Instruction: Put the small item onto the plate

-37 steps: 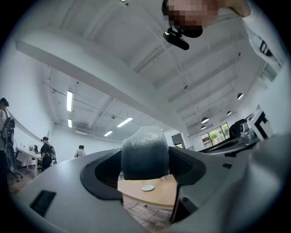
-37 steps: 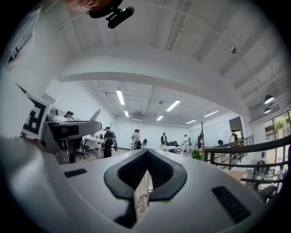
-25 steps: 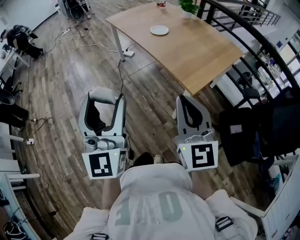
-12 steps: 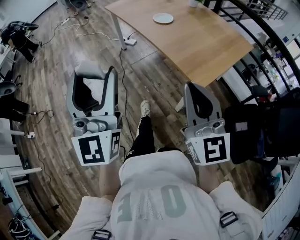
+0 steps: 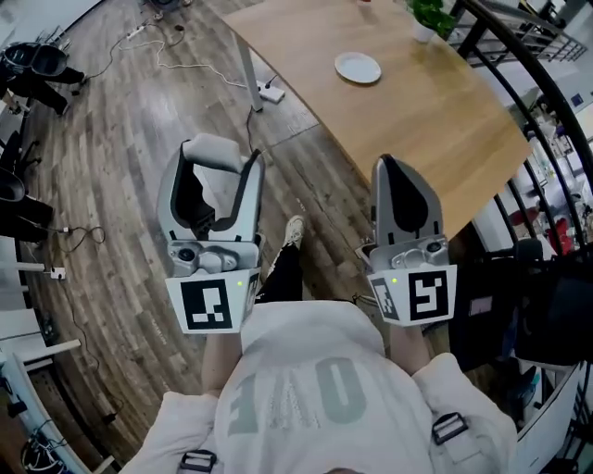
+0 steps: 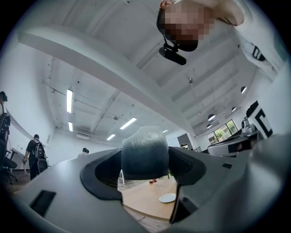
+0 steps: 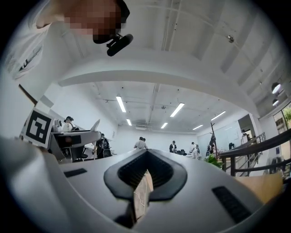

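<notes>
Whitish small item clamped in left tool; right tool closed, both forward-pointing.

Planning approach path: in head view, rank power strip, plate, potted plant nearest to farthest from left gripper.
From left gripper, holding the small item:
1. power strip, floor, by table leg.
2. plate, on table, further right.
3. potted plant, table's far edge.

A wooden table with a potted plant stands on plank flooring near a power strip.
</notes>
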{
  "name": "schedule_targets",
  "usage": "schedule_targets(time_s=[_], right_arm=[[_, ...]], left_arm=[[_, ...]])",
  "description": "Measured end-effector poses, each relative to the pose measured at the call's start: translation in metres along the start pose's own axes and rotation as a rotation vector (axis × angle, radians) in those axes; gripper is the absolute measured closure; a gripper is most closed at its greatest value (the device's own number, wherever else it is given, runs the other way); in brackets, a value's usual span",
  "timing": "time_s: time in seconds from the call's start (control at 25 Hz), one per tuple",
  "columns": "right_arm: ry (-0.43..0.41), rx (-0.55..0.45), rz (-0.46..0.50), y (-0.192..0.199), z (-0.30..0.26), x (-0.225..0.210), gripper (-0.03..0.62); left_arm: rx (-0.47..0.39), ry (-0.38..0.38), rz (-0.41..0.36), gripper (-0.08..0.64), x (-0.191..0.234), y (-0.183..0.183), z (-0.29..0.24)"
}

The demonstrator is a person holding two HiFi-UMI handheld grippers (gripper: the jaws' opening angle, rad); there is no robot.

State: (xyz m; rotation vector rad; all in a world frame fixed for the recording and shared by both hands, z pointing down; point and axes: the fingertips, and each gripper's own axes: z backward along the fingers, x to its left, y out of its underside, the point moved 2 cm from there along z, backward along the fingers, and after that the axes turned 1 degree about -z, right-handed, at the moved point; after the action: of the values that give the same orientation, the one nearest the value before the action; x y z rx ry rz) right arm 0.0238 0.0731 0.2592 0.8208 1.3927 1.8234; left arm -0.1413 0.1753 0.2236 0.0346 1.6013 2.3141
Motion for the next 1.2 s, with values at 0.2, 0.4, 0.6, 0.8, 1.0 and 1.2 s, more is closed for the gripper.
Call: schedule_targets(time_s=[0.2,0.4,0.6,0.8,1.0,1.2], right_arm=[[0.003,0.041,-0.011,0.017,-0.109,-0.012,0.575],[0.025,0.067,0.006,0.025,-0.198,-0.026,0.575],[0.1,0.093,0.053,0.037,-0.241,-0.051,0.575],[0.177,0.041,0.038,0.026,-0.262,-0.08,0.575],[0.224,0.03,0.036,0.027,-0.262,-0.125,0.575],[0.242,0.016,0.042,0.025,-0.265,-0.159,0.575]], left_arm=[[0.009,0.029,0.044,0.249,0.058,0.04,-0.092],[0.005,0.079,0.078,0.249,0.098,0.071,-0.182],[-0.027,0.139,0.031,0.249,0.098,0.082,-0.241],[-0.014,0.2,0.086,0.249,0.077,0.095,-0.28],[-0.012,0.251,0.1,0.249,0.043,0.1,-0.314],[-0.027,0.28,0.088,0.249,0.016,0.102,-0.343]])
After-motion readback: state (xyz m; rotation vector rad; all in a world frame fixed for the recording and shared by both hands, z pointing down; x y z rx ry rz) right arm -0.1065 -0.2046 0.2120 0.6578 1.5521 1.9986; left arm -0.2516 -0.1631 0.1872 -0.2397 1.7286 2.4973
